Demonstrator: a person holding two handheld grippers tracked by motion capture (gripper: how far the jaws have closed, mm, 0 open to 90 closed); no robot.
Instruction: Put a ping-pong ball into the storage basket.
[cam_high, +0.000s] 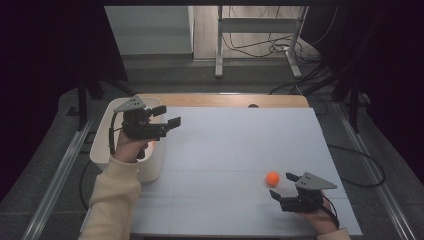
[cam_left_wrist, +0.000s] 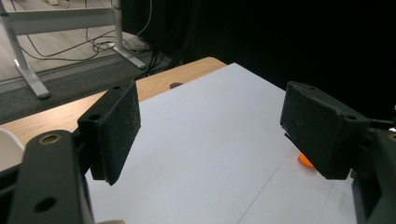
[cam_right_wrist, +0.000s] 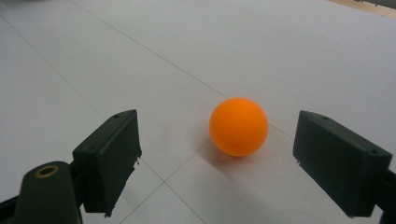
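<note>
Below, we see a white tabletop (cam_high: 225, 150) before a dim room, the round, axis-less orange ball (cam_right_wrist: 238, 126) at five o'clock between our right gripper's (cam_right_wrist: 217, 163) parted jaws, the left gripper (cam_high: 167, 120) likewise gaping.

A white bin (cam_high: 155, 165) stands at the white table's (cam_high: 225, 150) left edge; cables (cam_high: 270, 47) lie beyond.

Orange ball (cam_left_wrist: 305, 160) mostly hidden behind the left gripper's far jaw in the left gripper view, white bin (cam_high: 153, 167) inside largely covered by the left hand (cam_high: 129, 149), something orange there too small to tell, counter (cam_high: 225, 210) near edge cut off below.
</note>
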